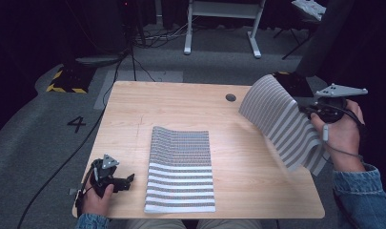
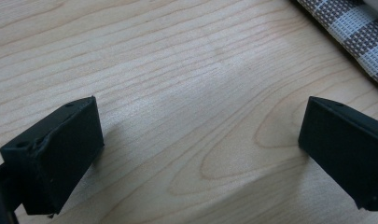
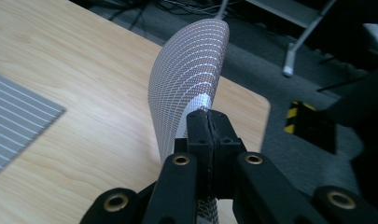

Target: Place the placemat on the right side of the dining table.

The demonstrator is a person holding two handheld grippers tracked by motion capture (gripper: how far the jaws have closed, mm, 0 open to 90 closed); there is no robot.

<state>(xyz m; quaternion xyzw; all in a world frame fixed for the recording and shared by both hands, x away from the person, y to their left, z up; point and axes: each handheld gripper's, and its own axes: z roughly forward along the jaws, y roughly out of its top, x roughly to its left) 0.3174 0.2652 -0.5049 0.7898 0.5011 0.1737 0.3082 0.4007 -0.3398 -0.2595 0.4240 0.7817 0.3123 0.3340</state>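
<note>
Right hand-held gripper (image 3: 208,122) clamps a curling grey-striped woven mat (image 1: 281,121); left hand-held gripper (image 2: 200,149) gapes.

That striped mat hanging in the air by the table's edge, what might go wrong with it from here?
The right gripper pinches the lifted mat by one thin edge, so it might slip out. It hangs partly past the table, so a drop could land on the floor. The left gripper rests open beside the flat mat and gives no support.
</note>
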